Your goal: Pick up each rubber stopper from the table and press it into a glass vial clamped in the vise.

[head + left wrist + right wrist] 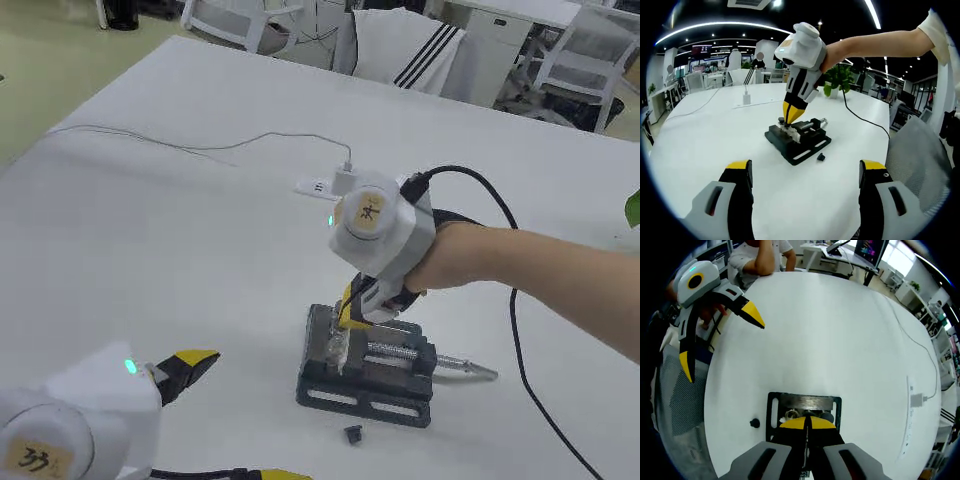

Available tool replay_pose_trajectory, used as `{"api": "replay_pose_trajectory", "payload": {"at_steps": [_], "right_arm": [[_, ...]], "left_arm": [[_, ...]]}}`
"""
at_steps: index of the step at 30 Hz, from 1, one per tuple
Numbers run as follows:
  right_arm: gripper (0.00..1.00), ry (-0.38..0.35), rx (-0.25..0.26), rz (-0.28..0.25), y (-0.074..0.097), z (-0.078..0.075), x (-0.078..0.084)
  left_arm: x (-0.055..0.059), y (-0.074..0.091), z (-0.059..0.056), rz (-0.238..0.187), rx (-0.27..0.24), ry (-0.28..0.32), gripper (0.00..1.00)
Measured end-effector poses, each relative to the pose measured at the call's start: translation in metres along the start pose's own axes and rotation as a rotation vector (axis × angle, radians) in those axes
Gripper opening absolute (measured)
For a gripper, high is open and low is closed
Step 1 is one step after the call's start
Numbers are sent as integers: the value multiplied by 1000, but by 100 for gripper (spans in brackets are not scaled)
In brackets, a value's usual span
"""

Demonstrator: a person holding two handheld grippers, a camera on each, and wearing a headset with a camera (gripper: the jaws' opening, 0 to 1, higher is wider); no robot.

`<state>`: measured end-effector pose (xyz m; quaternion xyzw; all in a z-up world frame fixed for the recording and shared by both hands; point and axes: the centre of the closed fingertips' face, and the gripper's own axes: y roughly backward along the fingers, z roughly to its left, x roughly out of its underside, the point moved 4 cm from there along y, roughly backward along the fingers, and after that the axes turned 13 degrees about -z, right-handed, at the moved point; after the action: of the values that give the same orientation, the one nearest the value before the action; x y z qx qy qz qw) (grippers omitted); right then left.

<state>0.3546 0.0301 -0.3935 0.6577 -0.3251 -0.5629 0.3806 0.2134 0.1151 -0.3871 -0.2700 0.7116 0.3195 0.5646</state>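
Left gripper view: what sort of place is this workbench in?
Probably an open-plan office or lab. Long ceiling strip lights run overhead, desks with chairs stand behind the white table, and a potted plant and a mesh office chair stand nearby.

A stopper [353, 434] lies on the table [200, 250] just before the vise [366, 375].

Your right hand-held gripper [348, 318] and left hand-held gripper [805, 166] are showing white bodies with yellow tips. The vise [365, 388] is presenting black, as is the loose stopper [353, 434], against a plain white tabletop [180, 230].
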Motion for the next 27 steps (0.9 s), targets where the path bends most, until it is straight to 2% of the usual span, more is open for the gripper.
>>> {"api": "replay_pose_trajectory", "payload": {"at_steps": [11,13,15,18,21,23,27], "right_arm": [[0,-14,30,-47,-1,1,-2],[0,-71,44,-70,-1,1,-2],[0,-67,52,-88,0,0,-1],[16,-100,70,-115,4,0,1],[19,-118,82,-143,10,5,4],[26,-130,74,-172,12,13,6],[42,-137,88,-186,14,27,13]], "left_arm": [[-3,5,-3,-1,-3,-11,87],[-2,6,-4,0,-3,-11,87],[-2,6,-5,0,-2,-11,87],[-2,7,-5,2,0,-11,87],[-1,7,-5,6,2,-12,87],[0,7,-5,11,4,-13,87],[0,6,-4,13,9,-15,87]]}}
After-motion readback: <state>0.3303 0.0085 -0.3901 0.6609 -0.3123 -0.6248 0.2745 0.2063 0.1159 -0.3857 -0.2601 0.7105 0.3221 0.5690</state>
